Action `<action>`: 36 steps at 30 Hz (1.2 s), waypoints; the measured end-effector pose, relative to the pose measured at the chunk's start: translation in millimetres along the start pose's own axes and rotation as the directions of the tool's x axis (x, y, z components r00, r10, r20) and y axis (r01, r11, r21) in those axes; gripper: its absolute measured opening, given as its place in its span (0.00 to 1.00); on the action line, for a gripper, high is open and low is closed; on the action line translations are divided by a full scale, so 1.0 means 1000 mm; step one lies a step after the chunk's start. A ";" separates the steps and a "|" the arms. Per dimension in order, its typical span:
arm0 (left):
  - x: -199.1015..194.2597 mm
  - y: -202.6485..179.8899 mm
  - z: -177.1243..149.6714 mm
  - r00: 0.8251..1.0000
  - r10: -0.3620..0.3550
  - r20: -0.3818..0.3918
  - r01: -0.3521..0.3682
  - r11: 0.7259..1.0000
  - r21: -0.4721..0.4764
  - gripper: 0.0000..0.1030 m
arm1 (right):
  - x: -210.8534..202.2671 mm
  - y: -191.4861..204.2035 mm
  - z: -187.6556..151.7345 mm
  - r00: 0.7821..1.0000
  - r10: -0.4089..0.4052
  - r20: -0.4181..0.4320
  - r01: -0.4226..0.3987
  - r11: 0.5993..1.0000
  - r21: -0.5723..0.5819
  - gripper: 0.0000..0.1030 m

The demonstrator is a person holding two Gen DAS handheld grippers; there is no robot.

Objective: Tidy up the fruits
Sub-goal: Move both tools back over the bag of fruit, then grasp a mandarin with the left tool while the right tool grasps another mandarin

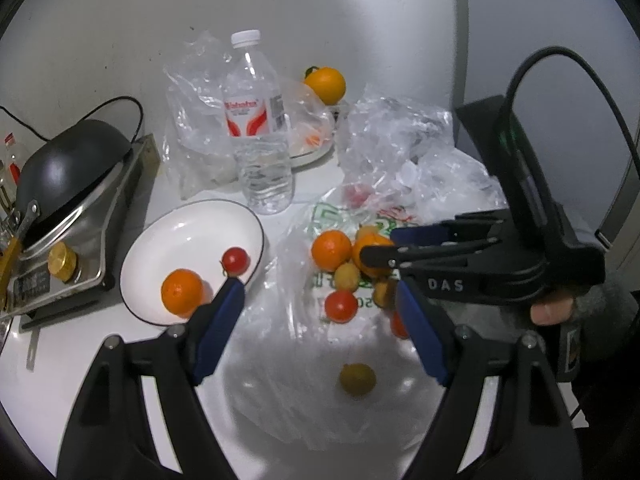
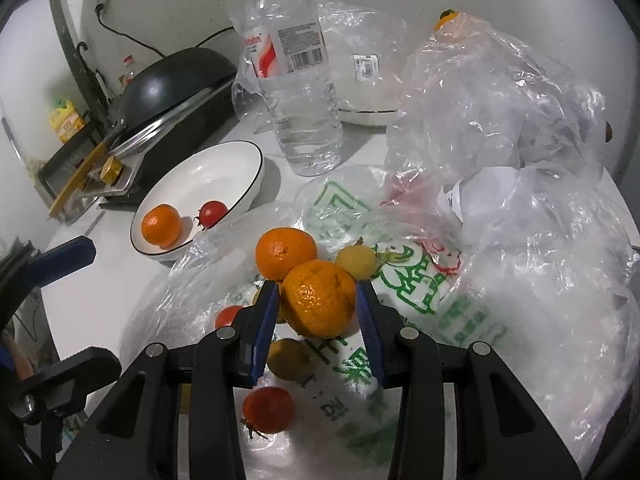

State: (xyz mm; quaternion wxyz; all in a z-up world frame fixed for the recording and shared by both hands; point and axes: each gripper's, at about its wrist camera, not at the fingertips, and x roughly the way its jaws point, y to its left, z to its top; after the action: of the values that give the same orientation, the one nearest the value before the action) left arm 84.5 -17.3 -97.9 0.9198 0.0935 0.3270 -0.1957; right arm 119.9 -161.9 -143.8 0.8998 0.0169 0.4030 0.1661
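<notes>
Fruits lie heaped on a printed plastic bag (image 2: 404, 280) at the centre of the right wrist view, and the right gripper (image 2: 316, 294) has its two blue pads closed against the sides of a large mandarin (image 2: 318, 300) on top of that heap. Touching it behind is a second mandarin (image 2: 285, 252), with a yellow fruit (image 2: 356, 262) just beside it, and red tomatoes (image 2: 268, 408) lie lower in the frame, under the gripper.

From the left wrist view the same grip shows side-on at right of centre, the person's hand (image 1: 550, 312) below the handle. The left gripper (image 1: 318, 304) hangs open with nothing between its pads, over the bag's crumpled near edge — a lone yellow fruit (image 1: 357, 378) lies below it, which the right wrist view does not show.

White bowl (image 1: 192, 232), left of centre on the worktop (image 1: 80, 360), holds one mandarin (image 1: 182, 292) and one tomato (image 1: 236, 260). Behind it stands a water bottle (image 1: 258, 120); far behind — only clear in the left view — an orange (image 1: 325, 84) sits on a plate.
</notes>
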 end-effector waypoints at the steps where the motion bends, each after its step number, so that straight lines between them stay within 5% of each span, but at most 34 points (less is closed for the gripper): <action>1: 0.002 -0.001 0.001 1.000 0.003 -0.002 -0.003 1.000 0.001 0.77 | 0.000 -0.001 0.001 1.000 0.007 0.000 -0.007 1.000 0.004 0.41; 11: 0.017 -0.009 0.009 0.999 0.029 -0.022 -0.028 0.999 0.027 0.77 | -0.011 -0.011 -0.003 0.998 0.043 0.035 -0.043 0.999 0.005 0.35; 15: 0.025 -0.013 0.013 0.999 0.034 -0.031 -0.032 0.999 0.035 0.77 | -0.024 -0.018 -0.001 0.997 0.046 0.066 -0.047 0.999 0.014 0.10; 22: 0.041 -0.020 0.022 0.998 0.037 -0.045 -0.034 0.998 0.051 0.77 | -0.027 -0.033 -0.003 0.997 0.049 0.054 -0.051 0.998 0.025 0.10; 23: 0.042 -0.019 0.023 0.998 0.040 -0.045 -0.038 0.998 0.048 0.77 | -0.026 -0.032 -0.004 0.997 0.060 0.045 -0.061 0.998 0.019 0.14; 26: 0.046 -0.017 0.024 0.997 0.046 -0.053 -0.045 0.999 0.029 0.76 | -0.025 -0.021 -0.008 0.998 0.050 0.046 -0.050 0.999 0.004 0.48; 30: 0.050 -0.013 0.025 0.996 0.057 -0.067 -0.056 0.998 0.018 0.76 | -0.016 -0.030 -0.008 0.994 0.100 0.032 -0.101 0.993 0.056 0.57; 36: 0.048 -0.006 0.022 0.995 0.060 -0.079 -0.060 0.998 0.006 0.76 | -0.009 -0.034 -0.009 0.984 0.177 -0.008 -0.175 0.982 0.075 0.57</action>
State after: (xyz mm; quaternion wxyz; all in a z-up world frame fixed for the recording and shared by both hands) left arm 127.8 -43.9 -112.1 0.9114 0.1127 0.3600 -0.1647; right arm 117.3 -197.5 -148.4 0.8774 0.0844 0.4123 0.2302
